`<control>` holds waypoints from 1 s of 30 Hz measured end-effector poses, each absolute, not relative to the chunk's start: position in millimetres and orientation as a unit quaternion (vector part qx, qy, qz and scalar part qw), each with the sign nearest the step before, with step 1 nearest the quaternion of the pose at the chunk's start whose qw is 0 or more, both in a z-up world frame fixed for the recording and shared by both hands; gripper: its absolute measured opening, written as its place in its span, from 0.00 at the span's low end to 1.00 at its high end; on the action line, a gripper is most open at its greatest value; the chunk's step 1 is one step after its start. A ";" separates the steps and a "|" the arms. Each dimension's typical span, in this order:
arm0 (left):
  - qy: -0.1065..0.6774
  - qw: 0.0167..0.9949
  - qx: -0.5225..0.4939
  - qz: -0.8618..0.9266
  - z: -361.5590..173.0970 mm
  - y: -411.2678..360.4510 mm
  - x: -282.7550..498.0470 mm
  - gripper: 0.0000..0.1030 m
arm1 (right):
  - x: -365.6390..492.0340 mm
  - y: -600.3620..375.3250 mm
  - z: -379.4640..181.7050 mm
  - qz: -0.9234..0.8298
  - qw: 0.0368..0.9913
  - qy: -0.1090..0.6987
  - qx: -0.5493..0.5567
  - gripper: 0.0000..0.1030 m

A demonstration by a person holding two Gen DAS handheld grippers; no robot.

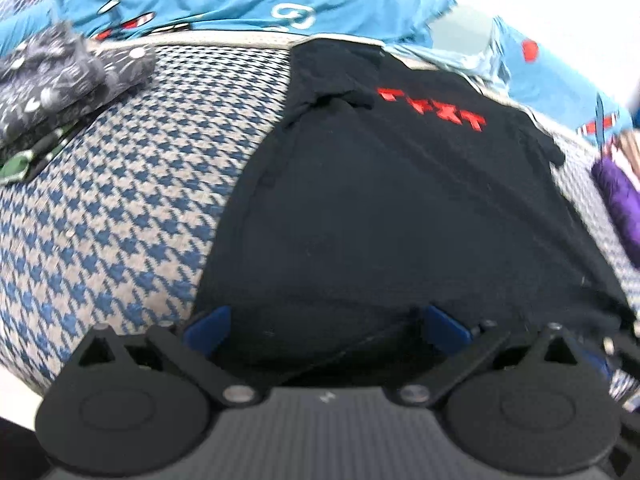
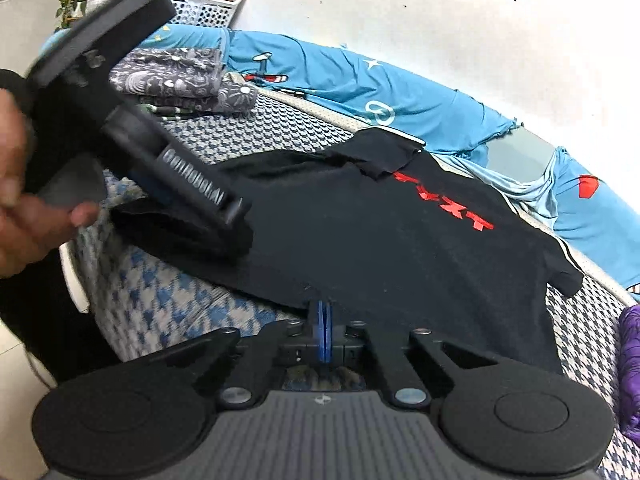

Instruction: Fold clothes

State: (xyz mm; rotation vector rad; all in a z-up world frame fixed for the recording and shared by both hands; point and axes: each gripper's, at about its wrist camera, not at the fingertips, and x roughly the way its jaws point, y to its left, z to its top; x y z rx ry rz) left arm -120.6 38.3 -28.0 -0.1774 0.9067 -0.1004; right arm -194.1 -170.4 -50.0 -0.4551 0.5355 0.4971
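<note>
A soft, limp black T-shirt (image 2: 380,248) lies spread on the houndstooth bed (image 1: 120,200); right gripper (image 2: 323,334) pinches its near hem, left gripper (image 1: 324,322) spread over that hem, best held at corners.

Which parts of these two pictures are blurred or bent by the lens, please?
Left wrist view: motion blur softens the grey patterned cloth at the upper left and the red letters on the black T-shirt; the fisheye bulges the checked cover like a dome. Right wrist view: the left tongs and the hand holding them are smeared, the bed edge curves, and the right tongs look sharp.
</note>
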 end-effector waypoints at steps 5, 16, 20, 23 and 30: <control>0.425 0.898 -0.107 -0.034 -22.6 54.8 -125.5 1.00 | -208.2 -175.1 -46.1 0.258 0.900 0.270 -0.223 0.01; 0.435 0.896 -0.087 -0.011 -25.2 56.8 -127.1 1.00 | -227.4 -182.8 -39.2 0.293 0.886 0.292 -0.208 0.01; 0.448 0.890 -0.085 -0.005 -30.3 60.0 -128.1 1.00 | -229.0 -184.4 -37.4 0.303 0.884 0.300 -0.193 0.02; 0.455 0.888 -0.069 0.002 -33.5 59.6 -129.7 1.00 | -220.6 -196.6 -30.2 0.258 0.906 0.287 -0.171 0.02; 0.461 0.886 -0.044 0.015 -35.0 59.6 -131.7 1.00 | -200.0 -222.0 -22.6 0.137 0.942 0.267 -0.152 0.07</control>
